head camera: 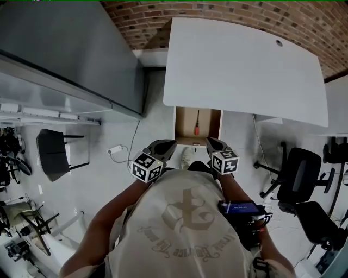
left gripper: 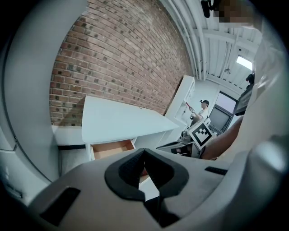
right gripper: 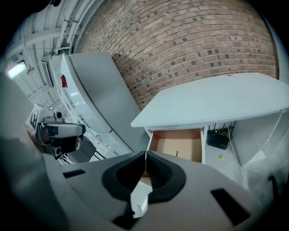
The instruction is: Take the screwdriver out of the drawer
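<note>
A screwdriver [head camera: 197,128] with a red handle and dark shaft lies lengthwise in the open wooden drawer [head camera: 185,120] under the white desk [head camera: 239,65]. My left gripper [head camera: 165,147] and right gripper [head camera: 213,145] hover side by side just in front of the drawer's front edge, above the floor, both shut and holding nothing. In the left gripper view the left gripper [left gripper: 143,155] points at the drawer [left gripper: 110,149]. In the right gripper view the right gripper [right gripper: 146,158] covers the drawer's [right gripper: 176,140] near part; only the thin shaft of the screwdriver [right gripper: 176,154] shows.
A large grey cabinet [head camera: 70,54] stands at the left, and a brick wall [head camera: 217,13] runs behind the desk. A black chair [head camera: 54,155] and a white power strip [head camera: 115,150] sit on the floor at the left. An office chair [head camera: 302,168] is at the right.
</note>
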